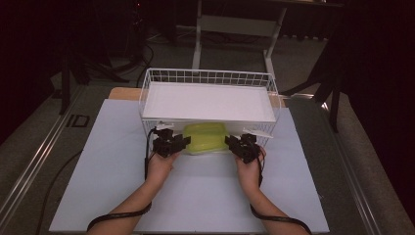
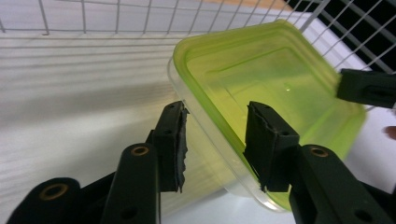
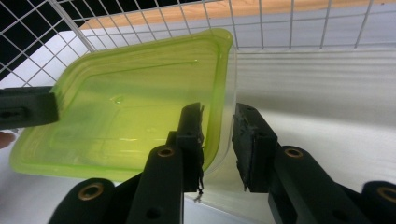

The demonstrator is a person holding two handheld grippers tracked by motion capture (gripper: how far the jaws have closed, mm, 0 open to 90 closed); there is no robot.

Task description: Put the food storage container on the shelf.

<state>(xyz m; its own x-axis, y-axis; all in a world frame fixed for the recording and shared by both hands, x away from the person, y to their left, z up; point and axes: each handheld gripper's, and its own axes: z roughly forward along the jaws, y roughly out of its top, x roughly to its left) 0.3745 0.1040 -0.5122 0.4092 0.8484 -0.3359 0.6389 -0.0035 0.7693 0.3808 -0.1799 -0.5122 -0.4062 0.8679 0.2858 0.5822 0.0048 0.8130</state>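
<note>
Here, at the left, the left gripper (image 1: 171, 143) has its jaws spread either side of the near-left rim of a green-lidded container (image 1: 205, 137), one jaw outside the clear wall and one over the lid; in the left gripper view there is a gap at both jaws, so it is released, not yet pinching. The container sits at the front of the white wire basket (image 1: 147, 83), under the white shelf board (image 1: 210, 100) that lies across the basket's top, and part of it pokes out toward the person. At the right, the right gripper (image 1: 241, 145) stands the same way at the opposite rim — jaws apart, straddling the edge, nothing clamped. The risk, as I judge it, is an uneven bite: if one side closes on the thin lid lip alone while the other takes the wall too, the lid may pop off or the box may twist and catch the basket wires or the board above. A pull begun before both sides are closed would likely drag it askew. The basket stands on a pale sheet (image 1: 122, 196) covering the table, whose wooden edge shows behind it. Beyond lie a grey carpeted floor, the white legs of another table (image 1: 198, 34), dark stands and dark curtains — the room is dim, with light falling mostly on the work surface.
</note>
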